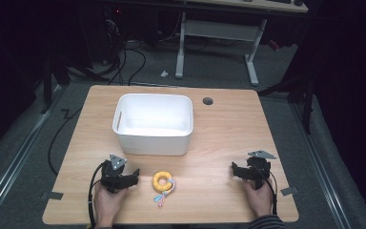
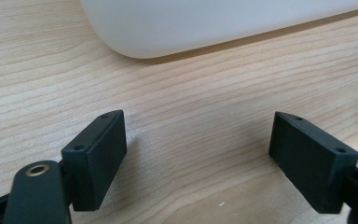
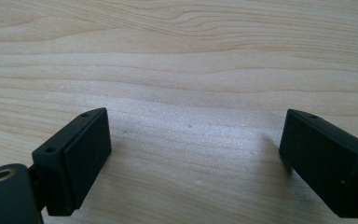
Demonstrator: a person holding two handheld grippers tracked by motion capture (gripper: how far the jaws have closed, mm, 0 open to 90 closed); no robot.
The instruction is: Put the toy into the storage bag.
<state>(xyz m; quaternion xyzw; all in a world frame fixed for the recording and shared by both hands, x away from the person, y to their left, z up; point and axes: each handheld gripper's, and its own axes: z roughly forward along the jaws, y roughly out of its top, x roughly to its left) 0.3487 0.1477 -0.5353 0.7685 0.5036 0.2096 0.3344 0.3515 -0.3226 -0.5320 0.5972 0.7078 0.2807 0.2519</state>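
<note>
The high view shows a yellow ring toy (image 1: 162, 180) between spread left gripper (image 1: 132, 177) and spread right gripper (image 1: 233, 168); the left gripper view adds the white bin (image 2: 205, 23).

A yellow ring toy (image 1: 161, 180) with pink and blue strands is seen before the white bin (image 1: 153, 123); pale wood grain marks the table (image 1: 228, 129).

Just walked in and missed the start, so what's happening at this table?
A person holds a gripper in each hand near the front edge of the wooden table. The left gripper is open beside a yellow ring toy with a pastel cord, not touching it. The right gripper is open over bare wood. The white bin behind looks empty. Nothing is held yet.
</note>
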